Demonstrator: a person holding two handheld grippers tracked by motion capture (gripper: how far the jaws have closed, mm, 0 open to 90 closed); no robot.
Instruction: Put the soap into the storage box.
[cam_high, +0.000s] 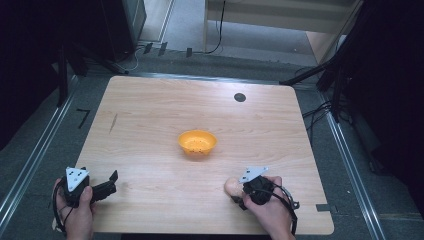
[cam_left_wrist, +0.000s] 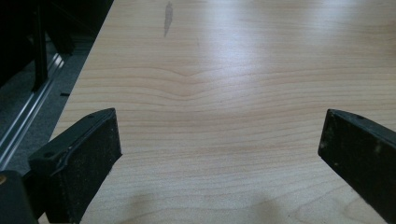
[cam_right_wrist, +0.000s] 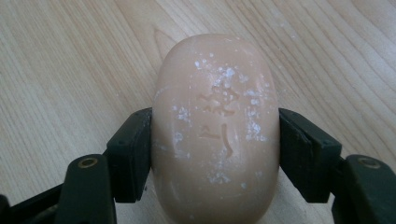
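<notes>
- Right claw (cam_right_wrist: 215, 135): clenched on a bar of soap (cam_right_wrist: 215, 130), one black pad pressed to each long side. The soap lies on the surface (cam_right_wrist: 70, 60), flat face up.
- Right gripper view gives the detail: the soap is a rounded oval, pale peach, smooth and waxy, with a stamped mark in the middle and white powdery flecks across the top.
- High view: the soap (cam_high: 232, 187) is just a small pale lump poking out to the left of the right claw (cam_high: 240, 192), near the front edge of the surface. Shape and stamp can't be read from there.
- High view also adds layout that the gripper views lack: an orange bowl (cam_high: 197, 142) sits mid-surface, well apart from both claws. It is round, looks like plastic, and has small dark specks inside.
- Small dark round disc (cam_high: 240, 97) is near the far edge; can't tell what it is.
- Left claw (cam_high: 111, 181): released and holding nothing, at the front left corner of the surface, well apart from the soap.
- Left gripper view confirms it: the left claw (cam_left_wrist: 219, 140) has its jaws spread wide with bare wood between them. Pads are matt black and scuffed.
- Surface (cam_high: 150, 110): light wood-grain laminate with rounded corners and a glossy sheen in the left gripper view. A short dark streak (cam_left_wrist: 167, 17) marks it near the left edge, also seen from above (cam_high: 113, 123).
- Each claw carries a grey three-cornered plate in the high view, with a black cable trailing off.
</notes>
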